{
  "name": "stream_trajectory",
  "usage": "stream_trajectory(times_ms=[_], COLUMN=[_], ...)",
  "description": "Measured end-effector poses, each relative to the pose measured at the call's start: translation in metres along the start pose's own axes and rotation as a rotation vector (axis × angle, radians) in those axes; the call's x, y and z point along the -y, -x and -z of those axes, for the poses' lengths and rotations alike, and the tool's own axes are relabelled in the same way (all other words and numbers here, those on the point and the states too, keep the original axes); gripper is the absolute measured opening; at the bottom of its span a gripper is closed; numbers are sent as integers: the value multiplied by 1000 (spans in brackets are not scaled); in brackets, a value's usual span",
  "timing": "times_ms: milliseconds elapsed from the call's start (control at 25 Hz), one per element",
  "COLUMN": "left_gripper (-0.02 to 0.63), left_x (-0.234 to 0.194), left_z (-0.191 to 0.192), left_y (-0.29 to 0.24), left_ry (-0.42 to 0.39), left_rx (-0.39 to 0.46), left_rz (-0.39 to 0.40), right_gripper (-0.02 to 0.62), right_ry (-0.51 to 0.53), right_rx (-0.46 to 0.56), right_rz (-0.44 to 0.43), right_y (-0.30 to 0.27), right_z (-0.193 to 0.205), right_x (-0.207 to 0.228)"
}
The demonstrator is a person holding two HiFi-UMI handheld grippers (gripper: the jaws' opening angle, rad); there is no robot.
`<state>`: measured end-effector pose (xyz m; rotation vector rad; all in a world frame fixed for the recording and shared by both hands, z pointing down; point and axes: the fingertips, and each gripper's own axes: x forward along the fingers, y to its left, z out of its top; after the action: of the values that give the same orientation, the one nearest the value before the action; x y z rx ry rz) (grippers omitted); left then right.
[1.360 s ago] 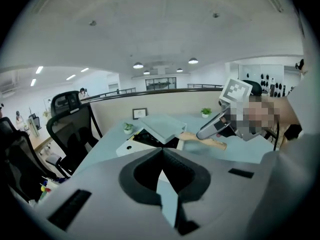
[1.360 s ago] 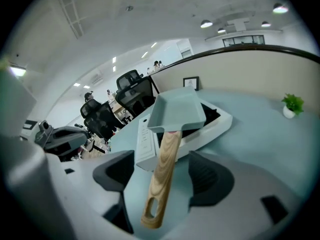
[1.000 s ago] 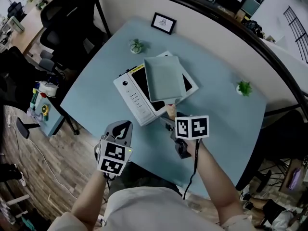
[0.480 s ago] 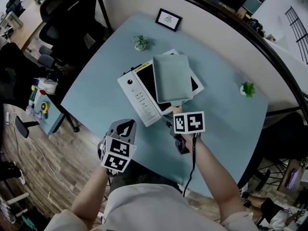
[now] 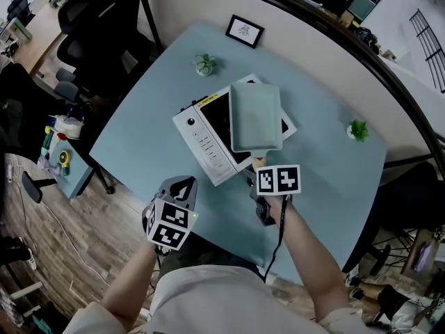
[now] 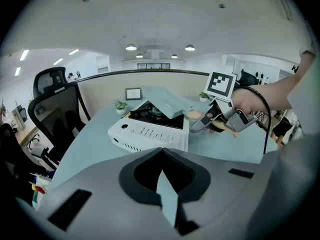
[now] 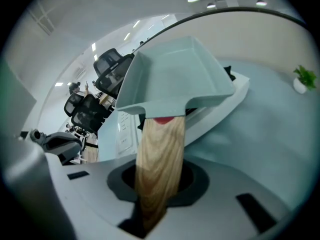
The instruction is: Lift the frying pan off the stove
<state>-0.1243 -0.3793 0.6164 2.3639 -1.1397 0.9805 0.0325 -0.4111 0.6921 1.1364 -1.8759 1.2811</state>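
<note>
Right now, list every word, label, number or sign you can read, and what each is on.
Nothing here is readable.
Framed picture: dark mark on white, too small to read.
Stove control panel: tiny markings by the buttons, too small.
Yellow strip on the stove's edge: too small.
Marker cubes: black-and-white square patterns, no letters or numbers.
Pan: no print visible.

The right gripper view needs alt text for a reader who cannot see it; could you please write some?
The right gripper is closing its jaws on the wooden handle of a pale green frying pan over a white stove on a blue table.
</note>
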Motion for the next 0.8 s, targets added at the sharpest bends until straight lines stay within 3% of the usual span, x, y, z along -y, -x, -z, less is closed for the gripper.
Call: stream_trajectory(times_ms=[360, 800], left_gripper=[3, 3], left_x=[-11, -32], left_z=[-15, -75], left_y=[21, 84], left_ry=[-11, -42], left_rx=[36, 185], left_rz=[-12, -79], right_gripper=[74, 74], right_ry=[38, 161], right_rx=[24, 228], right_rz=[80, 114], right_y=[28, 124], right_z=[2, -48], right_x=[-3, -61])
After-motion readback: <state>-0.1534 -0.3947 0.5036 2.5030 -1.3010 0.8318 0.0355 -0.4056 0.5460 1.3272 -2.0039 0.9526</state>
